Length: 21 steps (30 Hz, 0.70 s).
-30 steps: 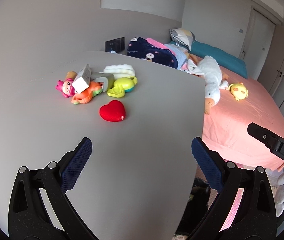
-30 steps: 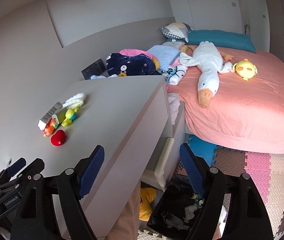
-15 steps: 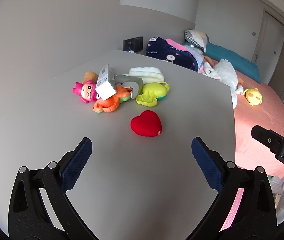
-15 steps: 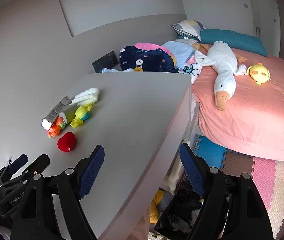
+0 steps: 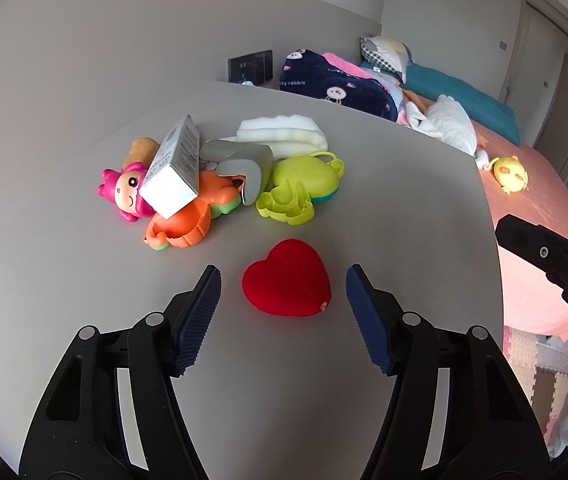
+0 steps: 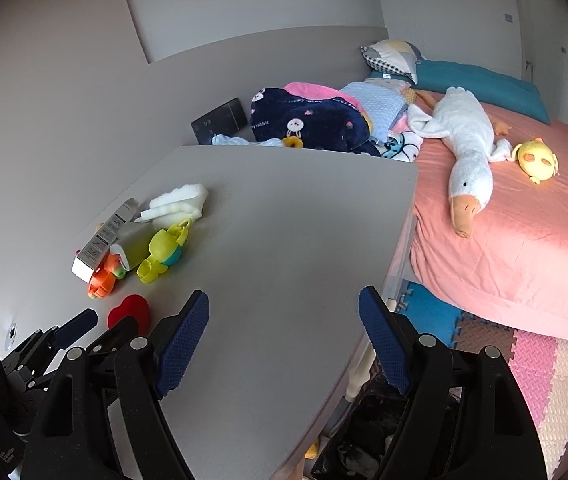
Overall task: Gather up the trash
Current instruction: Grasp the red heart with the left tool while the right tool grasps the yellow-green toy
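Note:
A red heart [image 5: 286, 284] lies on the grey table [image 5: 384, 168]. My left gripper [image 5: 282, 276] hangs just over it, jaws closing, with the heart between the fingertips and a gap on both sides. Behind the heart is a heap: a white carton box [image 5: 173, 168], a grey foam piece [image 5: 243, 160], white foam [image 5: 284, 134], a pink doll [image 5: 125, 190], an orange toy [image 5: 191, 216] and a green toy [image 5: 304, 184]. My right gripper [image 6: 284, 298] stands open over the table's near part with nothing between its fingers.
Right of the table is a bed [image 6: 524, 248] with a white goose plush [image 6: 464, 140], a yellow plush [image 6: 536, 160] and piled blankets [image 6: 308, 120]. A black bag [image 6: 364, 440] sits on the floor below the table's edge, beside coloured foam mats [image 6: 532, 364].
My left gripper has come forward and down toward the heap, its jaws have narrowed, and the red heart now lies between them. The right gripper has moved further over the table.

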Motion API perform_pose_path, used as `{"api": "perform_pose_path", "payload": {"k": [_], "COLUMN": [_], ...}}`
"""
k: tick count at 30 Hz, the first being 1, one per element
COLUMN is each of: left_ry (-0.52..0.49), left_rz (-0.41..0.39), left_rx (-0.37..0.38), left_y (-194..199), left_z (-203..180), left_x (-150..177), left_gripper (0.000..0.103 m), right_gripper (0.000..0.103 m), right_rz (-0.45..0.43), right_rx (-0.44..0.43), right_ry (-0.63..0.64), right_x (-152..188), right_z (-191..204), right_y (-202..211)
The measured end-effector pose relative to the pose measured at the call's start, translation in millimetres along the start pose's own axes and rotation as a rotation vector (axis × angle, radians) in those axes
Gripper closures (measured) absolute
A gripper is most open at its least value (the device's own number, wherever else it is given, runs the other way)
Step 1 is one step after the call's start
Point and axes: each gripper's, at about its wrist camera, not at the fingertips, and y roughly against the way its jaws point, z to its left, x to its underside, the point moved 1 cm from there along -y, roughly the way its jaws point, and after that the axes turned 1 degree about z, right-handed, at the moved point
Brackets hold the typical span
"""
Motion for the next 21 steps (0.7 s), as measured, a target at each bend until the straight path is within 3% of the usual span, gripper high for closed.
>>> {"api": "perform_pose_path", "payload": {"k": [4, 11, 17, 18, 19, 21], "left_ry": [-0.003, 0.006, 0.137, 0.158, 0.174, 0.206], "left_rz": [0.028, 0.027, -0.050, -0.056, -0.053, -0.028], "left_rx": [0.019, 0.040, 0.004, 0.001, 0.009, 0.033], "left_y": [-7.7, -9.4, 9.6, 12.4, 13.4, 11.9], "left_z": [1.8, 6.0, 32.8, 37.6, 42.1, 51.0], "left_x": [-2.9, -4.8, 1.5, 3.5, 5.1, 8.4], "left_gripper": [0.057, 0.058, 0.060, 0.062, 0.089, 0.089], "right_gripper": [0.025, 0.025, 0.025, 0.025, 0.025, 0.025], "right_rz": [0.004, 0.022, 0.043, 0.050, 0.058, 0.073], "right_rx": [-0.005, -0.009, -0.041, -0.050, -0.061, -0.084], "right_ry": [0.019, 0.061, 0.088, 0.089, 0.087, 0.079], "right_x": [-6.1, -9.8, -15.2, -16.2, -17.4, -19.2], "right_z": [10.8, 32.2, 49.6, 52.5, 55.4, 60.0], "right_y": [-9.8, -28.3, -45.5, -48.9, -52.8, -59.9]}}
